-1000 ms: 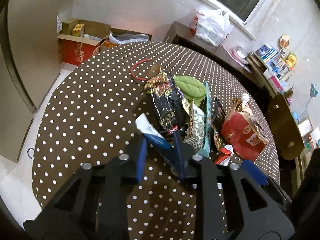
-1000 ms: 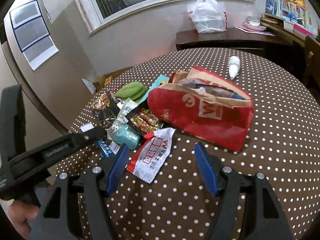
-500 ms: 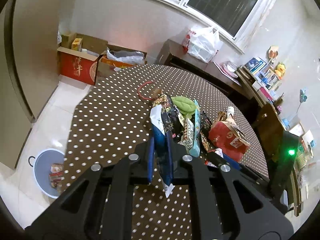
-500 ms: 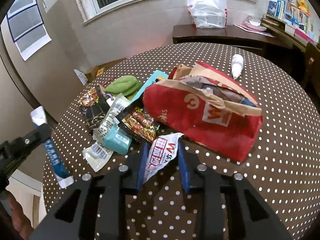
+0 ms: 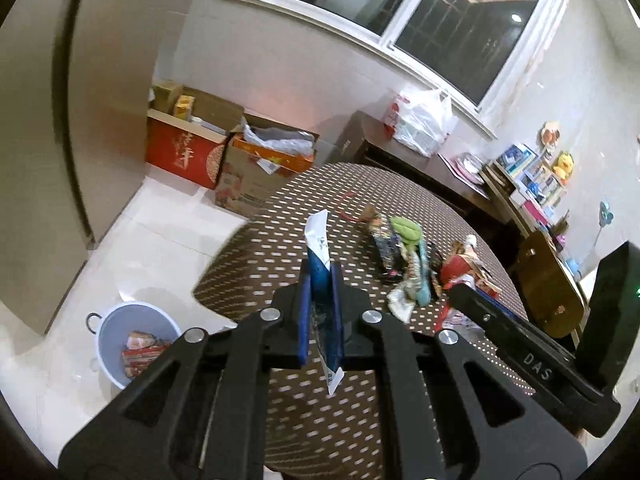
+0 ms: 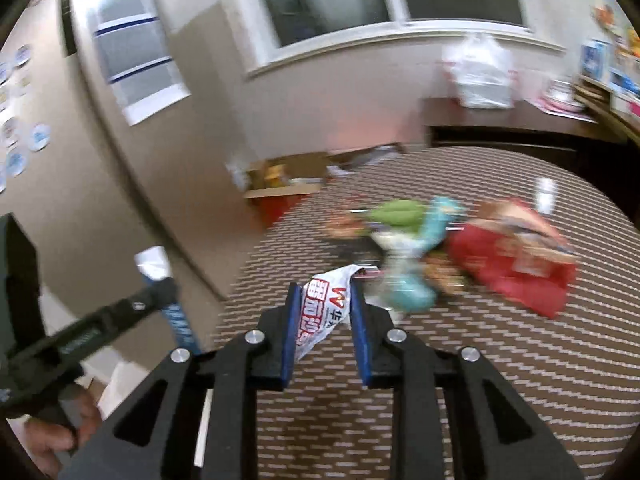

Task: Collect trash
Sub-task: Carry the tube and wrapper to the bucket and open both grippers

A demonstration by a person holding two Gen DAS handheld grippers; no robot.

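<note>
Each gripper is built from matte black plastic — angular arms with triangular cut-outs along them. The left gripper (image 5: 320, 276) carries two narrow blue pads (image 5: 305, 312) on the inner faces of its fingers, and four round silver screws (image 5: 269, 314) sit in a row across its linkage. The right gripper (image 6: 325, 300) is made the same way, with blue pads (image 6: 289, 332) and shiny screw heads (image 6: 254, 337). Seen from the left camera, the right gripper's long black side bar bears the pale letters "DAS" and a small silver screw — a green light glows on the black block behind it. A bare hand (image 6: 60, 436) shows at the lower left of the right camera's view.
</note>
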